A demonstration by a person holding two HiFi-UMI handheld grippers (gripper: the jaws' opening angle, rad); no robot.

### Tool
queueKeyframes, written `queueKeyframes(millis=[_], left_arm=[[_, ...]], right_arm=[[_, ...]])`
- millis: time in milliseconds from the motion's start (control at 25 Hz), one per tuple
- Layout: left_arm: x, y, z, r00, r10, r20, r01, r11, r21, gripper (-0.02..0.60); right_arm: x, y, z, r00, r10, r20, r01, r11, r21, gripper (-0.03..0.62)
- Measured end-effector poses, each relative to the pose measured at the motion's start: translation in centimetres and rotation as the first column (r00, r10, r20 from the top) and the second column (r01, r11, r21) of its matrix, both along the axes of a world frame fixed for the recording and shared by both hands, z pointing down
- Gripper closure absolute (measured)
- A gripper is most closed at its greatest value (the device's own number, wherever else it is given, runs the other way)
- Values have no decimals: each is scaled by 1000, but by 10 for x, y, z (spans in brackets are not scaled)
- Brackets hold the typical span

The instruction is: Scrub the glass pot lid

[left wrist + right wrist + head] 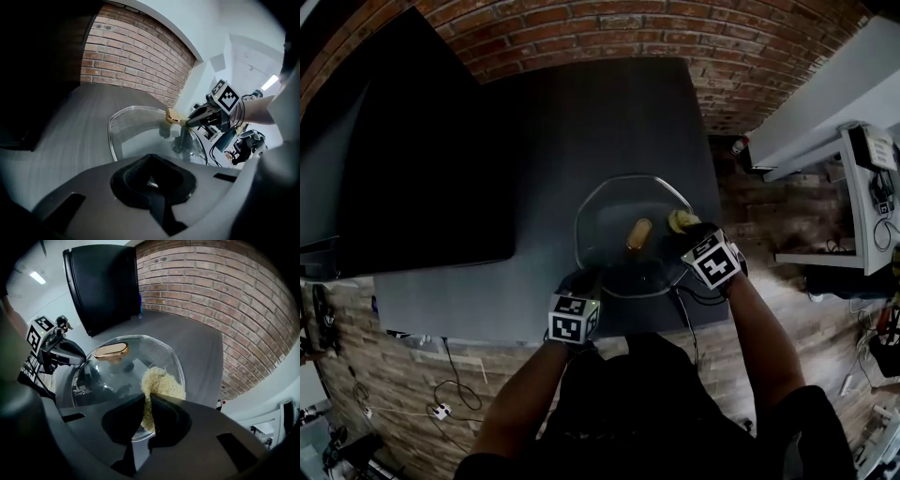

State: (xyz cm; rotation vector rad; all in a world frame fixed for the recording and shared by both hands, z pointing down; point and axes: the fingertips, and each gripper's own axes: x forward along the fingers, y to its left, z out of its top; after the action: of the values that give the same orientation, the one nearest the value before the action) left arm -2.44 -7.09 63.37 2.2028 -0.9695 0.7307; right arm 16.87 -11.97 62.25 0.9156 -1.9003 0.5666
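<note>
Dark table (pixel 534 141): glass lid (pixel 609 239) is set near the front edge.
Its near rim is clamped by the left gripper (pixel 584 278); a scouring pad (pixel 681 221), pinched by the right gripper (pixel 690 231), is pressed right of the knob (pixel 638 233).

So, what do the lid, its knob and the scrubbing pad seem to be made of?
Lid: clear glass, glossy; the table shows through it.
Knob: gold-coloured, smooth with a sheen, perhaps metal or coated plastic.
Scrubbing pad: pale, coarse tangled fibres, matt, possibly loofah or plastic fibre.
</note>
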Motion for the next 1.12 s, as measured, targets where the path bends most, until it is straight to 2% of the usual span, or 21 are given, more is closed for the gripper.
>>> queueKeyframes(millis=[320, 560, 760, 960, 1120], left_arm=[[0, 0, -2, 996, 87, -15, -87, 996, -16, 551], [2, 0, -1, 979, 203, -14, -203, 978, -44, 551], [2, -1, 0, 962, 271, -20, -272, 962, -38, 551], [2, 1, -3, 947, 320, -13, -321, 946, -44, 551], [2, 1, -4, 942, 334, -24, -334, 941, -46, 551]], right_arm=[[-44, 29, -7, 992, 125, -17, -124, 991, 53, 549], [-73, 50, -7, 973, 229, -21, -228, 972, 53, 549], [-121, 57, -6, 973, 229, -6, -228, 973, 45, 549], [-172, 48, -4, 967, 249, 61, -250, 968, 20, 549], [-182, 48, -4, 936, 326, 132, -329, 944, 7, 551]])
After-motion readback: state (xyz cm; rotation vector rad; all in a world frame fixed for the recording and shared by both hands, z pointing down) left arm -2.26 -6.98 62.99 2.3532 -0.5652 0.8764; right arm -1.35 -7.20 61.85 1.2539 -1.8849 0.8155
